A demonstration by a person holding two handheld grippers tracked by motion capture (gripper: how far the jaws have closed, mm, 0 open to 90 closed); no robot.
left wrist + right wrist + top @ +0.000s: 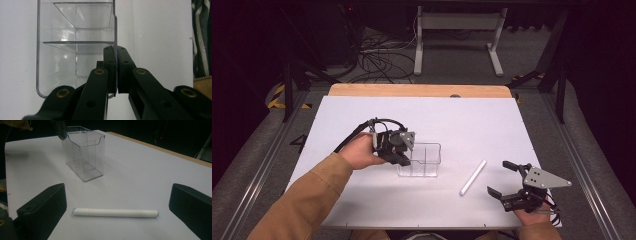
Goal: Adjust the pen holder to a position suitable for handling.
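Gripping one end wall of a clear plastic box (422, 159) near the table's (362, 105) middle, the left gripper (404, 159) steadied it while the right gripper (502, 177) waited wide open beside a white marker (473, 177), seen from above. Along the left gripper (116, 72), both jaws were clamped on that thin wall; a light box (75, 37) could tip or slip free. Before the right gripper (117, 207), the marker (115, 212) lay between parted jaws, liable to roll if nudged.
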